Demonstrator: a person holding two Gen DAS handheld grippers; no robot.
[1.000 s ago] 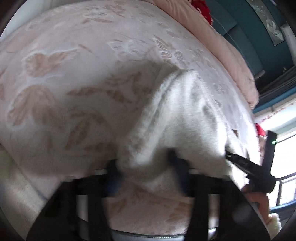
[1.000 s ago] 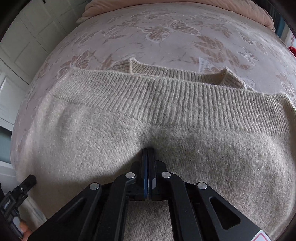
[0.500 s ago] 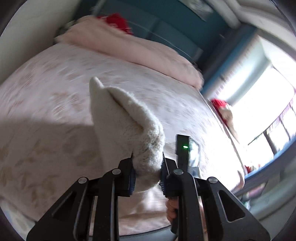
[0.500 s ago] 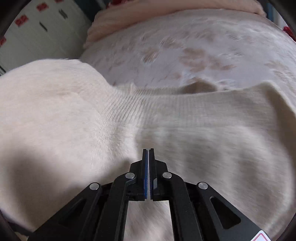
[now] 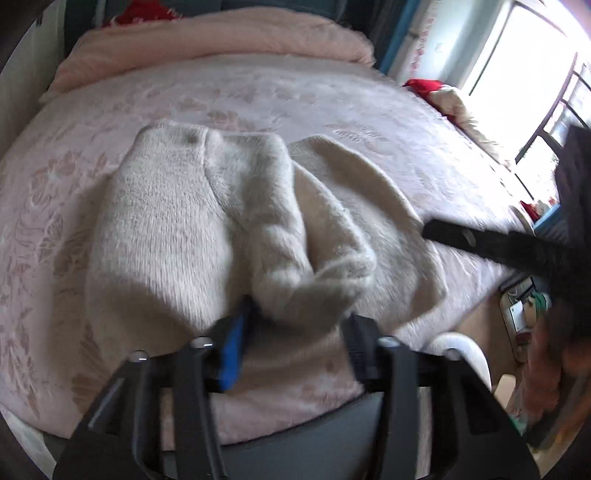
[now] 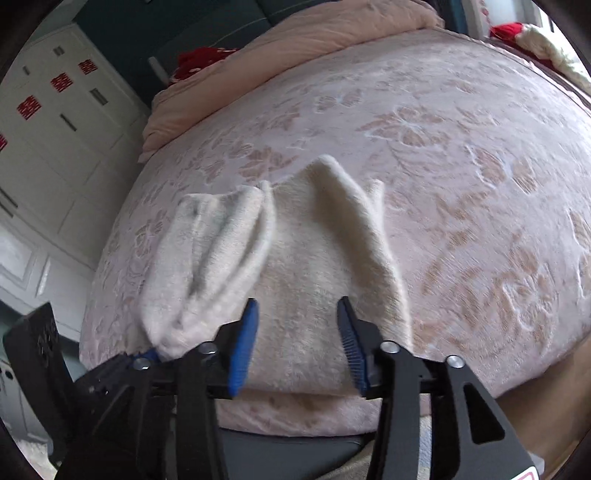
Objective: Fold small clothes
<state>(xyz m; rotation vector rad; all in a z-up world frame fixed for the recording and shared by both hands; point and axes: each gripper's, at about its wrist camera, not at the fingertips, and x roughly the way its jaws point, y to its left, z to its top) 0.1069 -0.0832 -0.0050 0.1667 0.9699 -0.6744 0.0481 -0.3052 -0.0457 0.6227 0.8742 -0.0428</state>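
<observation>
A cream fuzzy knit sweater (image 5: 192, 221) lies bunched in folds on the pink flowered bedspread (image 5: 332, 96). My left gripper (image 5: 295, 325) is open; a fold of the sweater rests between its blue-padded fingers (image 5: 232, 354). The right gripper's finger shows in the left wrist view (image 5: 480, 243), beside the sweater's right edge. In the right wrist view the sweater (image 6: 295, 266) lies flat with raised folds on both sides. My right gripper (image 6: 295, 328) is open just above its near edge. The left gripper (image 6: 144, 360) touches the sweater's left fold there.
A peach duvet (image 5: 221, 33) lies rolled along the head of the bed. White cupboards (image 6: 48, 122) stand to the left. A window (image 5: 535, 74) is on the right, with red and cream items (image 5: 439, 92) below it. The bed's near edge (image 6: 295, 413) is close.
Both grippers have opened. The sweater was held up by both and now lies dropped on the bed in loose folds. Both grippers have pulled back toward the near bed edge.
</observation>
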